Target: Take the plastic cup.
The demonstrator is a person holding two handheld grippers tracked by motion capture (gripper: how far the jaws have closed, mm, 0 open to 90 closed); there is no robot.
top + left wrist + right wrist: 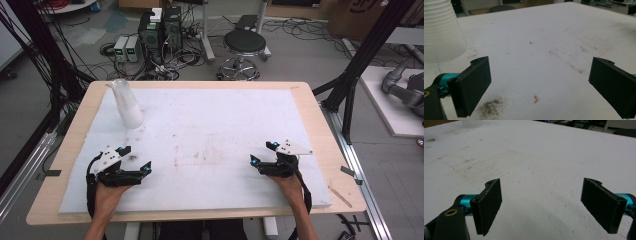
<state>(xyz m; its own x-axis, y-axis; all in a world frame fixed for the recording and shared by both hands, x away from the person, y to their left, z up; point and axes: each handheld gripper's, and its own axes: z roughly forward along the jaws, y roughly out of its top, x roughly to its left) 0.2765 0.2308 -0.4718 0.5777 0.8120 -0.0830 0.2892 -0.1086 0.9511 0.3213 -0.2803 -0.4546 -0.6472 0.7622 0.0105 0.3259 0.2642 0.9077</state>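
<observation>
A stack of translucent plastic cups [127,104] stands upside down at the far left of the white foam board [210,125]. It looms at the upper left of the left gripper view as a ribbed white stack [441,32], and shows small at the top edge of the right gripper view [471,123]. My left gripper [135,159] rests low over the board's near left, open, nothing between its black pads [471,87]. My right gripper [263,153] sits at the near right, also open and empty, its pads [487,205] spread wide.
The foam board lies on a wooden table [320,130]. A small orange scrap [536,99] and a dark smudge [490,107] mark the board by the left gripper. Beyond the table stand a round stool [244,47], computer boxes [160,32] and cables on the floor.
</observation>
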